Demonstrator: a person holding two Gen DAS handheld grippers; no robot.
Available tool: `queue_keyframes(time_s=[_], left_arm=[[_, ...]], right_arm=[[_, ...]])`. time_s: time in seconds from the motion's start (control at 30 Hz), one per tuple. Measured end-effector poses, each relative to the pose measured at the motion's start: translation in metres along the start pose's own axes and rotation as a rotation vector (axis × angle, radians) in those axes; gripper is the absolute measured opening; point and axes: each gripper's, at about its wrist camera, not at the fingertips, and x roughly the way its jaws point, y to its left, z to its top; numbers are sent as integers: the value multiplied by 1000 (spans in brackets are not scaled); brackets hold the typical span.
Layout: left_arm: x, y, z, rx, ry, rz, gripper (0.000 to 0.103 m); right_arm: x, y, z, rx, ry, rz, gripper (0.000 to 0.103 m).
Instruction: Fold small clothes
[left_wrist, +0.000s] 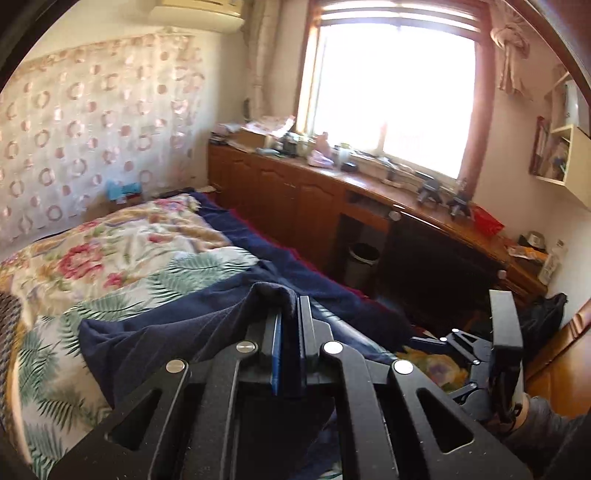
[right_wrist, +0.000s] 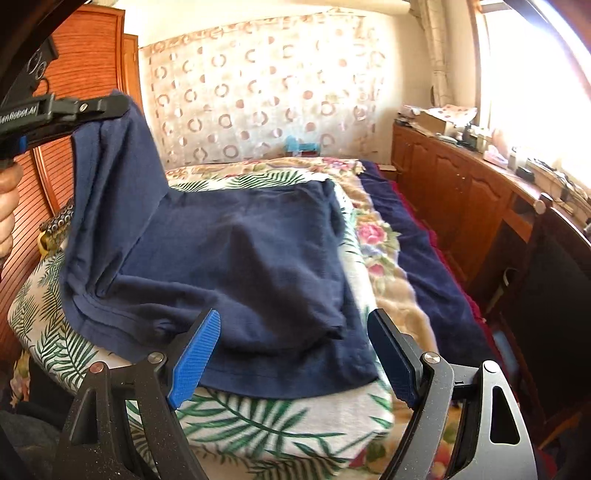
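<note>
The bed, covered by a leaf-and-flower print spread, filled the lower half of both views; its near edge was cut off behind the gripper frames, and its left side in the right wrist view was hidden by hanging cloth. The window at upper right of the left wrist view was washed out, so nothing beyond the glass could be made out. Items along the wooden counter beneath it were too small and blurred to name.

The navy garment lay across the bed at frame centre in the right wrist view, one corner pulled up toward the upper left. There the left gripper pinched that corner, its fingers pressed together on the cloth; in its own view the left gripper showed a fold of the garment draped over the tips, concealing the contact itself.

The right gripper hovered at the lower centre with fingers spread wide, holding nothing, the garment's near hem lying between and beyond them. A blue finger pad overlapped the hem; whether it touched could not be told. A bin stood under the counter.
</note>
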Motion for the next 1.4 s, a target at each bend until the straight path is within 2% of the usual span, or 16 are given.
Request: queue_keyframes(time_s=[0.13,0.3,0.37,0.4,0.47,0.53,0.67,0.73,1.13,1.4], left_arm=[[17,-21,9,30,22,-51,8],[40,-34,3,59,79,-87,8],[43,-33,-1,70,91,-94,16],[43,-32,-3,78,91,-92,29],[42,-27,-5,89,87,-86,40],[44,-20,-7,96,94,-66,40],[40,5,-13,94,101,-19,43],[38,19,-17,78,100,-4,53],[20,120,-68,-44,148,134,53],[-4,164,-90,-100,121,192,53]], right_arm=[[-13,-5,-3,27,-8,-17,83],[-26,-11,-5,41,-11,-44,83],[-24,-13,-3,44,-8,-53,83],[-22,-12,-2,44,-6,-59,83],[-17,-12,0,45,3,-66,83],[-12,-11,3,45,13,-71,83],[-5,-5,14,38,28,-69,83],[1,-3,23,28,34,-63,83],[44,34,64,-68,61,12,83],[86,74,89,-161,95,110,83]])
